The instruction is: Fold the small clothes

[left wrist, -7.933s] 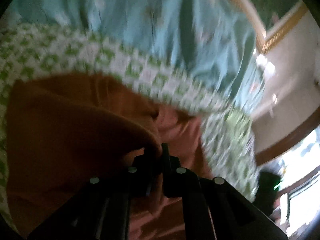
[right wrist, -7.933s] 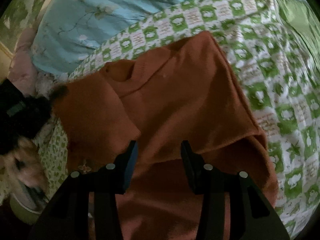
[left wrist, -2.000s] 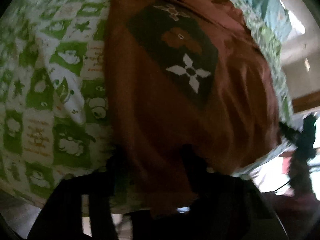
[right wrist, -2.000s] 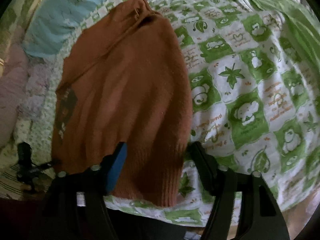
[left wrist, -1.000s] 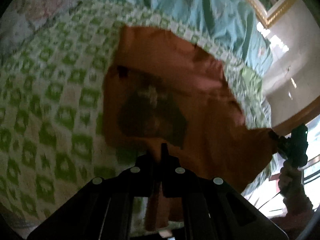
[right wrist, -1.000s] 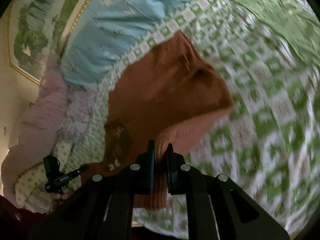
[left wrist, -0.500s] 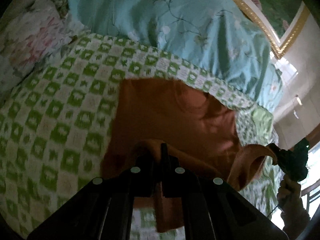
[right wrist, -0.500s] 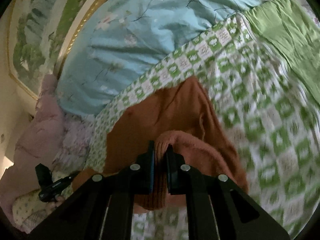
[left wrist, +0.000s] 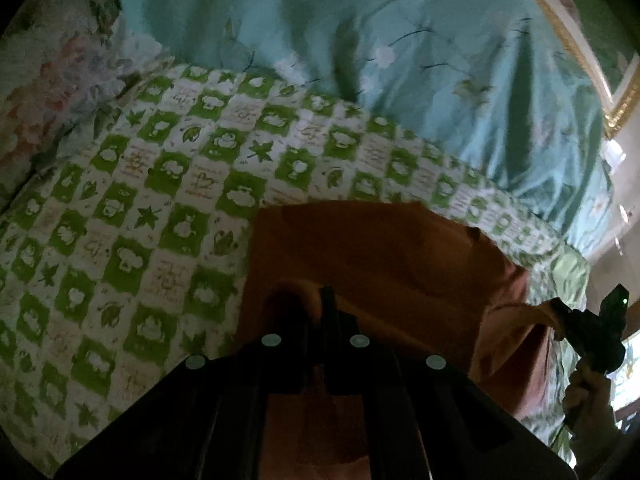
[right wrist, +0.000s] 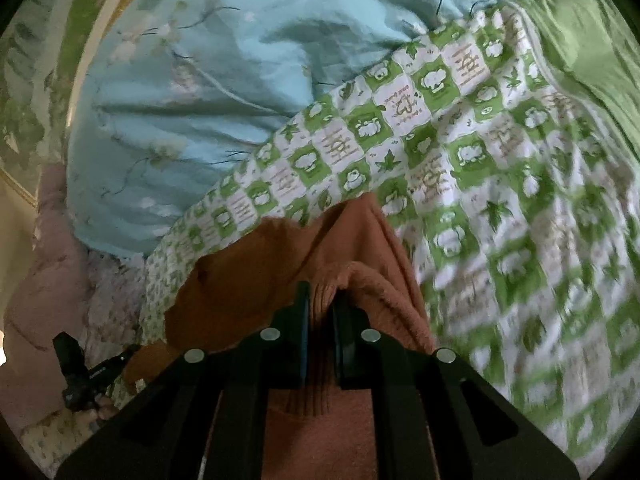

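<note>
While the orange sweater [left wrist: 384,256] is lying on the green checked quilt [left wrist: 132,208], the left gripper [left wrist: 320,300] and right gripper [right wrist: 320,300] are each clamping its lifted hem; bare quilt is stretching beyond the sweater toward the blue cover [right wrist: 192,92].

The sweater [left wrist: 380,256] lies on the checked sheet [left wrist: 120,208], its near edge doubled back over the part beyond. A quilt [left wrist: 400,60] lies behind the sheet, a pillow [left wrist: 48,92] at its far left, and a framed picture [left wrist: 592,32] stands behind the quilt.

Bed w/ green-checked quilt [left wrist: 132,216], teal floral duvet [right wrist: 192,92], gilt-framed picture [left wrist: 600,28] behind
</note>
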Tool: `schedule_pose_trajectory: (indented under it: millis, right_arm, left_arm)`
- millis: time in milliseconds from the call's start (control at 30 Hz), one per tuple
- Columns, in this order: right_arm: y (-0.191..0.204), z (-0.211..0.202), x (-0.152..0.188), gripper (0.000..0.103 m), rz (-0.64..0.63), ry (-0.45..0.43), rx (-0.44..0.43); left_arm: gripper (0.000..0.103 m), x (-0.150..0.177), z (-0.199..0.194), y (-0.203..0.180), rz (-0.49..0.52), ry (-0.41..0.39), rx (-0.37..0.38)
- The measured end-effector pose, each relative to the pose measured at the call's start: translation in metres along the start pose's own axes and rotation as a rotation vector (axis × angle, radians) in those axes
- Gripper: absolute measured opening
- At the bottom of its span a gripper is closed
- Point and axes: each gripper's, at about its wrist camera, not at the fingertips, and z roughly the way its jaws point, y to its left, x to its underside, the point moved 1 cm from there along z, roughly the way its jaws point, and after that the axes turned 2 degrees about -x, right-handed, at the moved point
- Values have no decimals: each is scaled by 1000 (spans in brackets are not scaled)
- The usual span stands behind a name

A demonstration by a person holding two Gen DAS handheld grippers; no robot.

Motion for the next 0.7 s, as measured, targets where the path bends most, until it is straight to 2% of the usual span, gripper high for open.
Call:
schedule_pose_trajectory:
  millis: [167, 300, 433, 500, 533, 567, 600, 633, 700]
  right_arm:
    - [-13, 39, -7, 11, -15, 56, 55]
    - [-22, 54, -8, 11, -10, 74, 70]
    - [-28, 50, -9, 21, 33, 82, 36]
    - [-27, 42, -9, 26, 31, 75, 28]
    - [-26, 35, -9, 32, 23, 68, 33]
    - [-24, 27, -10, 42, 14, 55, 40]
    - [-22, 20, -11, 48, 0, 38, 44]
    - [-18, 10, -12, 56, -23, 13, 49]
    - [-9, -1, -14, 61, -87, -13, 51]
  left_arm:
    - [3, -4, 40, 14, -45, 43, -41]
    - [4, -2, 54, 18, -52, 55, -56]
    - [9, 1, 49, 18, -49, 73, -46]
    - [15, 2, 39, 15, -29, 78, -40]
    - [19, 3, 32, 13, -13, 77, -42]
    - [29, 4, 25, 11, 5, 72, -47]
    - [41, 4, 17, 8, 28, 57, -56]
    - [46, 4, 8, 4, 56, 40, -63]
    - [56, 2, -4, -4, 117, 21, -59]
